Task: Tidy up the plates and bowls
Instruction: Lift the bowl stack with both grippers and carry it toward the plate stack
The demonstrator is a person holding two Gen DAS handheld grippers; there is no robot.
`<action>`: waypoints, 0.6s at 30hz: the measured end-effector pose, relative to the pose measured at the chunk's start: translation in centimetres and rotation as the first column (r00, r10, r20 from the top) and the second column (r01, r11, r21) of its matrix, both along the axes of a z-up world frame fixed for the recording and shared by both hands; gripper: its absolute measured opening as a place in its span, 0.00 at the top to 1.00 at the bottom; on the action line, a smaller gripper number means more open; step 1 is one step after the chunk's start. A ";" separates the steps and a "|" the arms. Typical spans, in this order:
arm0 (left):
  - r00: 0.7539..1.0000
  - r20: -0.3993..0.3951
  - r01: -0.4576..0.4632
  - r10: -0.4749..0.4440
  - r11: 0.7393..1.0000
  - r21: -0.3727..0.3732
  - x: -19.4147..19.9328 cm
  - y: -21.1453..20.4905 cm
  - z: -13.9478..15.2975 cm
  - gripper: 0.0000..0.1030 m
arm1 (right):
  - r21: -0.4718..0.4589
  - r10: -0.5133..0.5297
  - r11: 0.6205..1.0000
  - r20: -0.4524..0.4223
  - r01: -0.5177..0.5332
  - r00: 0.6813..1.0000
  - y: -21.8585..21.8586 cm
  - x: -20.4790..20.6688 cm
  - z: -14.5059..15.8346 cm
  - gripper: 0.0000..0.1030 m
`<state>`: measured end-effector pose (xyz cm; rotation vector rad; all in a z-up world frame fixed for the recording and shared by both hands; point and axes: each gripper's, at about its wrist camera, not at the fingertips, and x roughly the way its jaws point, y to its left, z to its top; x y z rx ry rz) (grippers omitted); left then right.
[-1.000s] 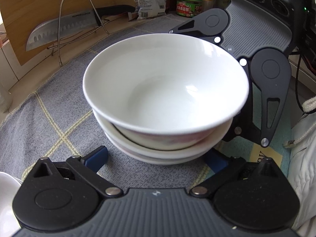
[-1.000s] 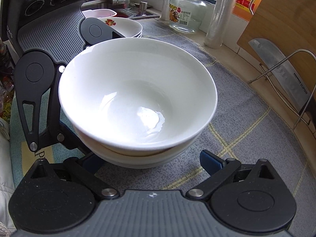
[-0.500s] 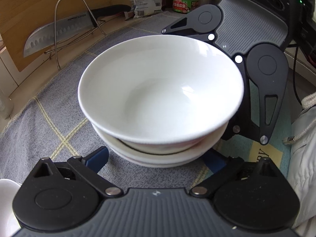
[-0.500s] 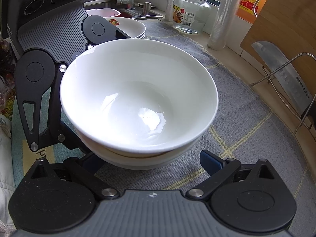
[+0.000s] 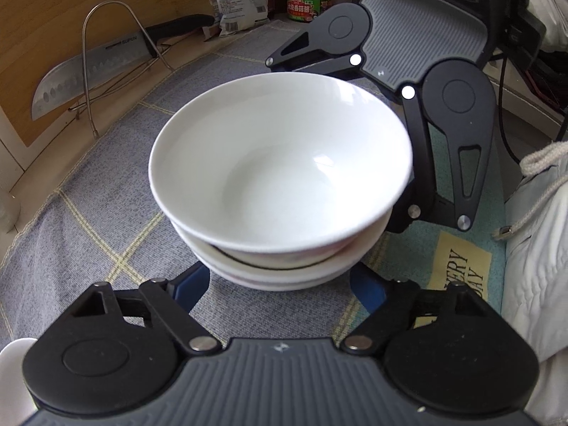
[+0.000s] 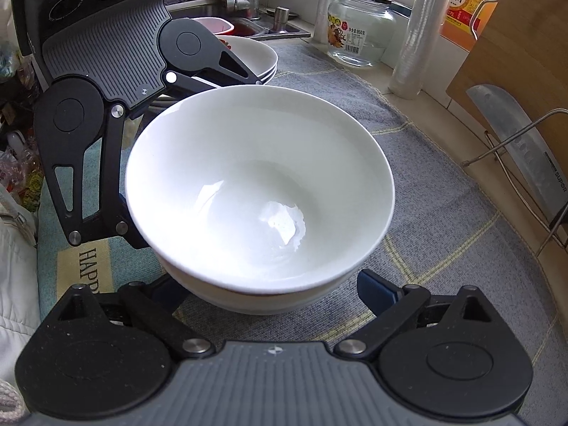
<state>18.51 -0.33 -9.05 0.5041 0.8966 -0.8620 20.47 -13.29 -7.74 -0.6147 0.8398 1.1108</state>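
A stack of white bowls [image 5: 280,184] stands on the grey checked cloth [image 5: 88,220], also seen in the right wrist view [image 6: 259,195]. The top bowl is plain white; lower ones show a reddish pattern. My left gripper [image 5: 280,284] is open, its blue pads either side of the stack's base on the near side. My right gripper [image 6: 277,291] is open the same way from the opposite side. Each gripper shows in the other's view, beyond the stack. A stack of plates [image 6: 255,56] with a red pattern sits behind the left gripper.
A cleaver [image 5: 88,74] rests on a wire rack against a wooden board [image 5: 53,10]. A glass jar [image 6: 358,32], an oil bottle [image 6: 472,3] and a sink [image 6: 248,25] lie at the back. A green tin [image 5: 309,1] and packets stand by the wall.
Both grippers have drawn back a little from the bowl stack, which looks smaller and farther. The stack itself stays on the cloth.
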 end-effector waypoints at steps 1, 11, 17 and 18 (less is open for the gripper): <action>1.000 -0.007 0.004 -0.004 1.000 -0.005 0.2 0.1 0.0 0.19 | 0.001 0.006 1.000 -0.008 -0.006 1.000 0.0 0.1 0.0 0.07; 0.998 -0.043 0.047 -0.049 0.998 -0.040 0.8 0.7 0.3 0.26 | -0.015 0.050 0.999 -0.027 -0.051 0.998 0.3 0.4 0.7 0.15; 0.997 -0.051 0.059 -0.061 0.998 -0.039 1.2 0.8 0.3 0.27 | -0.019 0.050 0.999 -0.032 -0.050 0.998 0.2 0.5 0.9 0.14; 0.997 -0.052 0.059 -0.061 0.997 -0.039 1.3 0.8 0.3 0.27 | -0.019 0.048 0.999 -0.034 -0.049 0.998 0.3 0.7 0.9 0.14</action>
